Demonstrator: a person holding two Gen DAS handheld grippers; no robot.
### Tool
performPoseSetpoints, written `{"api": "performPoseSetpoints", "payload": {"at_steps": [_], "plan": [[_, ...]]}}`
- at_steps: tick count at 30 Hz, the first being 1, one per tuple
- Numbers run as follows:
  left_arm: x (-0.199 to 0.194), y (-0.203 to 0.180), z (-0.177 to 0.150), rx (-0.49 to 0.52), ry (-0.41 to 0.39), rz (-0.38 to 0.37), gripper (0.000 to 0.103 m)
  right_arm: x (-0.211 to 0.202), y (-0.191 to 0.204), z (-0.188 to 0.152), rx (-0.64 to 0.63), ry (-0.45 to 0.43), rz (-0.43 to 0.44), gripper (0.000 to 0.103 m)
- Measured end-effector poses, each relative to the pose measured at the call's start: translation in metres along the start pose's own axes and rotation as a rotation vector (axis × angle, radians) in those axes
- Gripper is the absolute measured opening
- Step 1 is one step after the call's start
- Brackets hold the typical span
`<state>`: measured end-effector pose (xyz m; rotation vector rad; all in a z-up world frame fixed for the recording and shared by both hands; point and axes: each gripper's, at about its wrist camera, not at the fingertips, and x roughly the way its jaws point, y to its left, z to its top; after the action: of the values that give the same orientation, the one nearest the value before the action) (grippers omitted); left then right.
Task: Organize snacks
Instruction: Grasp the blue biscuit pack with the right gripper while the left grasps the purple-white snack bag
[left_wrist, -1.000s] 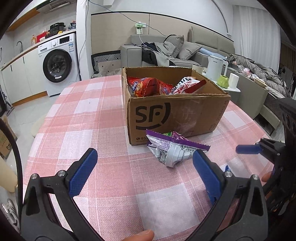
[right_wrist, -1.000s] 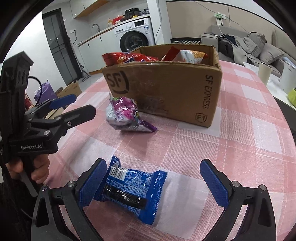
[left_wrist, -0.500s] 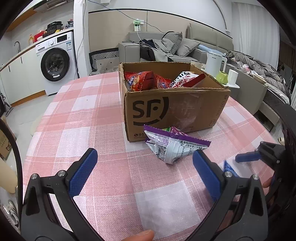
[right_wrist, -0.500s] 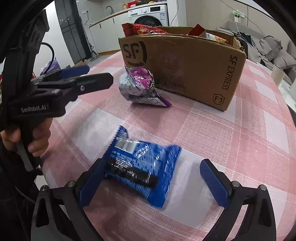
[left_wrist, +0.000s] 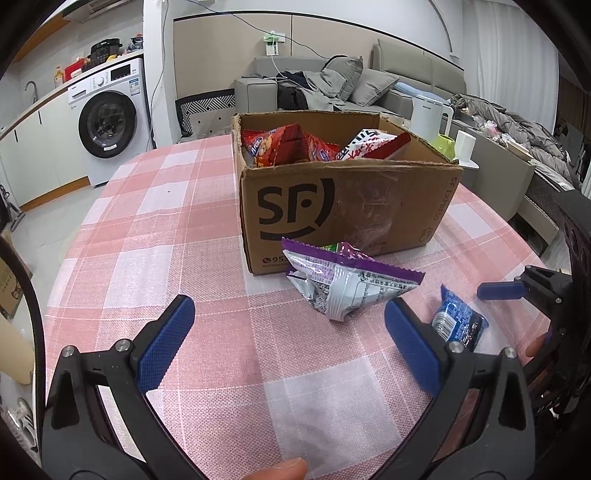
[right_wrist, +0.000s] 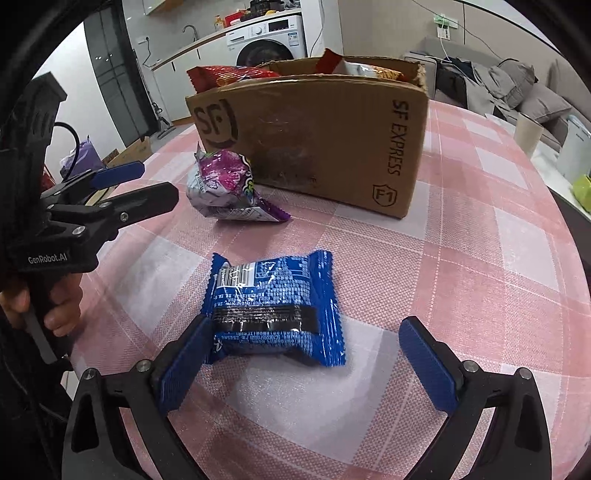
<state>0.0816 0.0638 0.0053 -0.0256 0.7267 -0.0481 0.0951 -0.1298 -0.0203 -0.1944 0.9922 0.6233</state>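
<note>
**Both grippers spread wide over the checked table, blue packet between the right one's fingers**

The right gripper (right_wrist: 306, 365) sits low over the pink checked tablecloth (right_wrist: 480, 277), pointing toward the cardboard box (right_wrist: 325, 140). Its jaws are spread wide. The blue packet (right_wrist: 273, 306) lies flat on the cloth between them; the left finger pad touches or nearly touches the packet's left edge, while the right pad stands well clear of it.

The left gripper (left_wrist: 291, 339) hovers a little above the cloth, also aimed at the box, jaws wide and empty. The purple packet (left_wrist: 347, 280) lies just ahead of it, touching or almost touching the front wall of the box. In the right wrist view a hand (right_wrist: 40, 306) grips the left tool's handle at the table edge.

Inside the box stand a red bag (left_wrist: 284, 147) and a red-and-white bag (left_wrist: 369, 144); their lower parts are hidden by the box wall. In the left wrist view the blue packet is partly covered by the gripper's right finger, and only one blue finger and some black frame of the right gripper show at the picture's edge. A fingertip pokes in at the bottom edge, the rest cut off. The print on both packets is too small to read.
</note>
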Motion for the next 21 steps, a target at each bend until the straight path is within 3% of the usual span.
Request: {"api": "performPoseSetpoints", "payload": {"at_steps": [9,13,21], "plan": [[0.005,0.000,-0.001,0.001,0.008,-0.001,0.103,0.000,0.009,0.005,-0.019,-0.029,0.033,0.077],[0.007,-0.001,-0.002,0.004,0.011,0.000,0.103,-0.004,0.016,0.002,-0.017,-0.046,0.070,0.056],[0.011,-0.001,-0.004,0.001,0.018,0.000,0.102,-0.007,0.014,0.003,-0.018,-0.079,0.071,0.046]]}}
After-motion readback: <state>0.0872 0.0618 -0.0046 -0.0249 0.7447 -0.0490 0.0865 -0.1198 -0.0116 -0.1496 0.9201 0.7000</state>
